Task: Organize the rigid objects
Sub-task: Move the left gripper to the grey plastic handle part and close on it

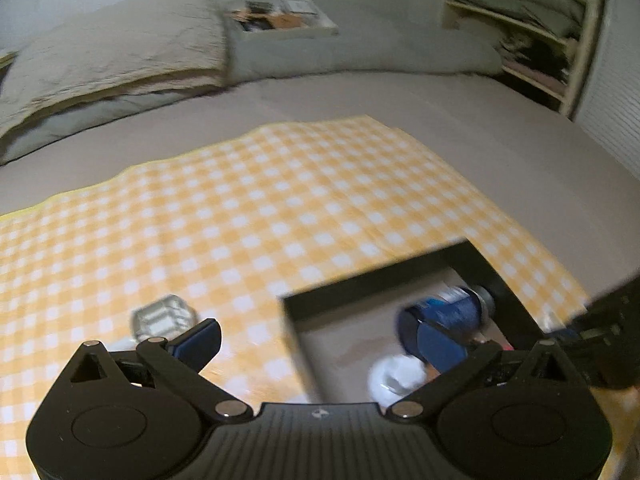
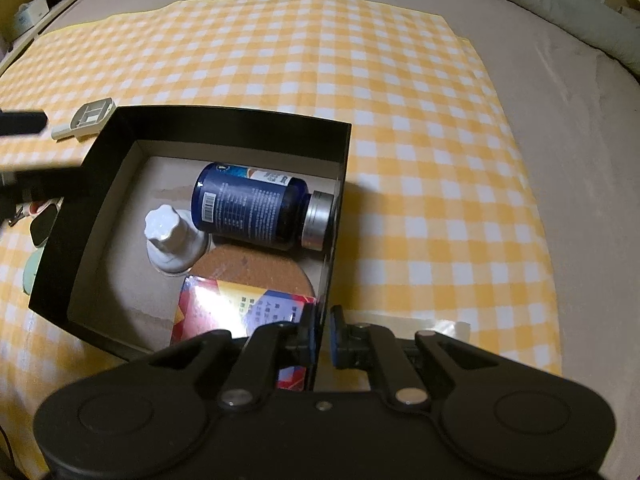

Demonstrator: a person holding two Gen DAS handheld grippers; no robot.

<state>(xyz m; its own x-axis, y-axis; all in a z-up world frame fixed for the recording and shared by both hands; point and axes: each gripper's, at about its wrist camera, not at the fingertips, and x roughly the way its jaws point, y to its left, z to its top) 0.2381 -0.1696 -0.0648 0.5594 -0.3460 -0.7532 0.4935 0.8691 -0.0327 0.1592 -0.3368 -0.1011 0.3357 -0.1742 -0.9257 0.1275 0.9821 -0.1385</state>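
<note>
Left gripper point(image 1: 320, 340): lower centre, jaws spread wide, holding nothing.
Clear glass block point(image 1: 160, 317): lower left, on yellow-and-white checked cloth point(image 1: 280, 200).
Black open cardboard box point(image 2: 224, 120): centre; dark blue bottle point(image 2: 256, 208) lying inside.
Right gripper point(image 2: 321, 334): lower centre, pinched on box's right wall.

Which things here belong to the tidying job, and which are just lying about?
Job: black box, gripped at its wall by the right gripper; inside, blue bottle, white bottle, cork coaster, colourful packet; open left gripper; clear glass piece.

Lying about: checked cloth, bedding, shelves.
</note>
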